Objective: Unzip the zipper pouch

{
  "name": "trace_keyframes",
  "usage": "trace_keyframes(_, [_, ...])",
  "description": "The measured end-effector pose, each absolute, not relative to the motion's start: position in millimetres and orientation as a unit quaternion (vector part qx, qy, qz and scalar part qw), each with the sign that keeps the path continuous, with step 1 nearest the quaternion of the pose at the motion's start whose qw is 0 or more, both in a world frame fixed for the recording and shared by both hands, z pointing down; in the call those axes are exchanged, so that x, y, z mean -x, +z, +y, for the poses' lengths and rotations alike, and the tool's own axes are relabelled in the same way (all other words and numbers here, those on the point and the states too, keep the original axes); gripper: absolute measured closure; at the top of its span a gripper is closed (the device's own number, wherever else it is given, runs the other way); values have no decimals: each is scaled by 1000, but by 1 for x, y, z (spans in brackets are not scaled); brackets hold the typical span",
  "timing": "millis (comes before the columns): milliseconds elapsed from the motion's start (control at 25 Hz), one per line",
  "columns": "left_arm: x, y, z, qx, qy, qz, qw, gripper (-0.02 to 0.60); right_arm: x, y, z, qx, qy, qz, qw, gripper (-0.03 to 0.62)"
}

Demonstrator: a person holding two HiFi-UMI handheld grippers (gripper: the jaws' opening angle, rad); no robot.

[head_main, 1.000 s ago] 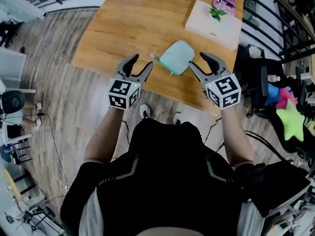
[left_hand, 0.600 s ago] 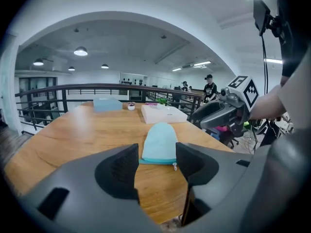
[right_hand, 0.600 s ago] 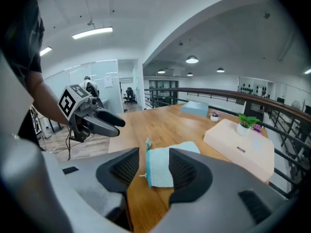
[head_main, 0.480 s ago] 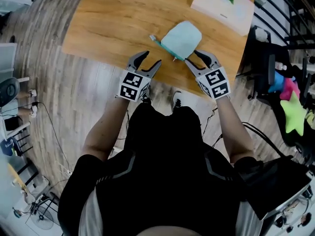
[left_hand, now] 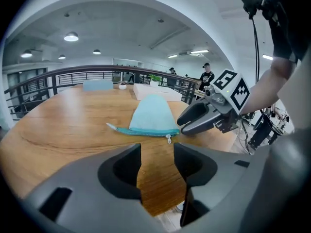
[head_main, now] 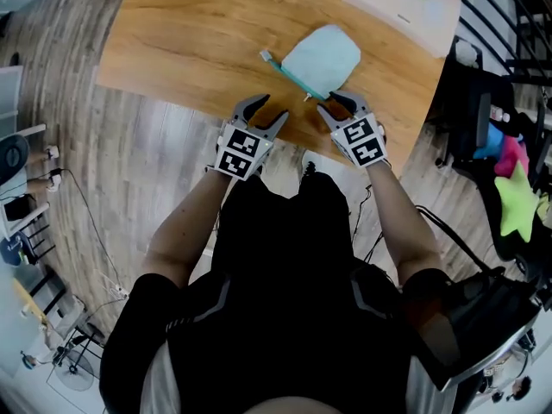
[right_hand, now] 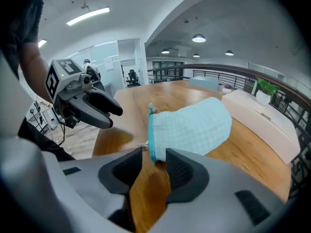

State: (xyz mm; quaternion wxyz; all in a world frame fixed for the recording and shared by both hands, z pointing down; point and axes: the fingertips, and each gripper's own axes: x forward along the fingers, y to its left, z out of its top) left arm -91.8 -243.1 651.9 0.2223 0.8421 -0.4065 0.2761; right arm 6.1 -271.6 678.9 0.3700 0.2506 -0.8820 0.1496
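The light brown wooden surface [head_main: 190, 33] carries the pale blue-green fabric zipper pouch [head_main: 323, 54], which lies flat near the edge closest to the person. Its zipped side faces the person.

The left gripper [head_main: 269, 110] is over that edge. Its jaws have just been closing a little but are clearly apart, with only bare wood between them. The right gripper [head_main: 332, 103] is just beside the pouch's near right corner. Its jaws have also just been closing, and more than the left ones. In the right gripper view that corner stands at the mouth of the jaws, and the pads do not seem to press on it yet.

The darker teal zipper band [head_main: 293, 76] is the long axis. In the head view it runs from far left to near right. From the left jaws it lies ahead, crosswise.

The small metal zipper pull [head_main: 305, 98] hangs at the right end, so the right gripper is much nearer to it. I judge that the left gripper must reach further to hold the fabric steady.
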Motion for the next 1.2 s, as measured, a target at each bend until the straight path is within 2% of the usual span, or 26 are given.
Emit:
trace_keyframes(280, [82,669,-239,-843,284,-395,231,351,-2,697,-275,-249,135,-880,381,445])
trace_keyframes(600, [77,672,-233,-847,287,-382,231,356,-4,699,-275,-250,136,-881,378,528])
trace_keyframes(840, [73,664,-239,-856,285,-371,222,362,1,691,-273,-239,157,-884,370,534])
trace_keyframes(1200, [64,625,-252,-879,272,-346,182,368,7,643,-276,-255,223,-887,314,540])
